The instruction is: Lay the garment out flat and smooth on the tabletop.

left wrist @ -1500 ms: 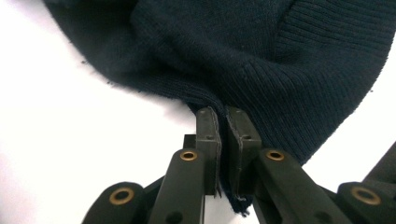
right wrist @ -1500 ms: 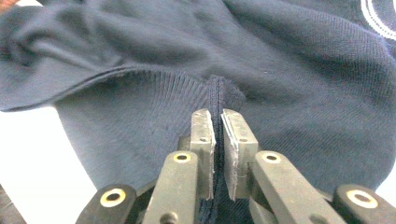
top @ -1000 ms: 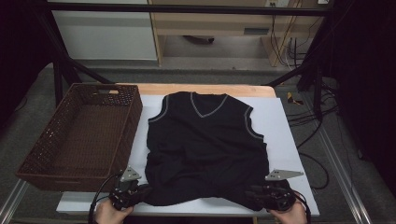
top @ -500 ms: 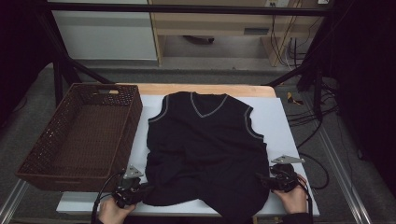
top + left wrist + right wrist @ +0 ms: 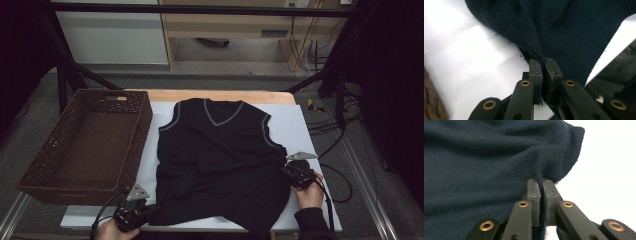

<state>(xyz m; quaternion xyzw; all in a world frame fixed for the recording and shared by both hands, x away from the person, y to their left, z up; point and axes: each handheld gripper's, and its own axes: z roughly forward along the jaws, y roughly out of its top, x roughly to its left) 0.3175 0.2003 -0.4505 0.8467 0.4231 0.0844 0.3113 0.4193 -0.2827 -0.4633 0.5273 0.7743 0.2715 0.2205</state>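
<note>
A dark navy sleeveless vest [image 5: 220, 155] with grey V-neck trim lies flat on the white table cover [image 5: 300, 125], collar away from me. My left gripper [image 5: 145, 212] is shut on the vest's lower left hem, near the table's front edge. In the left gripper view its jaws pinch a fold of the knit fabric [image 5: 544, 37]. My right gripper [image 5: 289, 169] is shut on the vest's right side edge, about halfway up the table. The right gripper view shows that edge of the vest [image 5: 499, 157] clamped between its jaws, the cloth bunched above them.
A brown wicker basket [image 5: 50, 172] stands at the table's left, touching the cover's edge. A wooden strip [image 5: 225, 95] runs along the table's far side. Cables [image 5: 340, 130] hang off the right. Bare white cover lies right of the vest.
My right gripper has moved forward from the front right corner up the vest's right side, carrying the hem with it. The vest's lower part has bunched. The left gripper stayed near the front.
</note>
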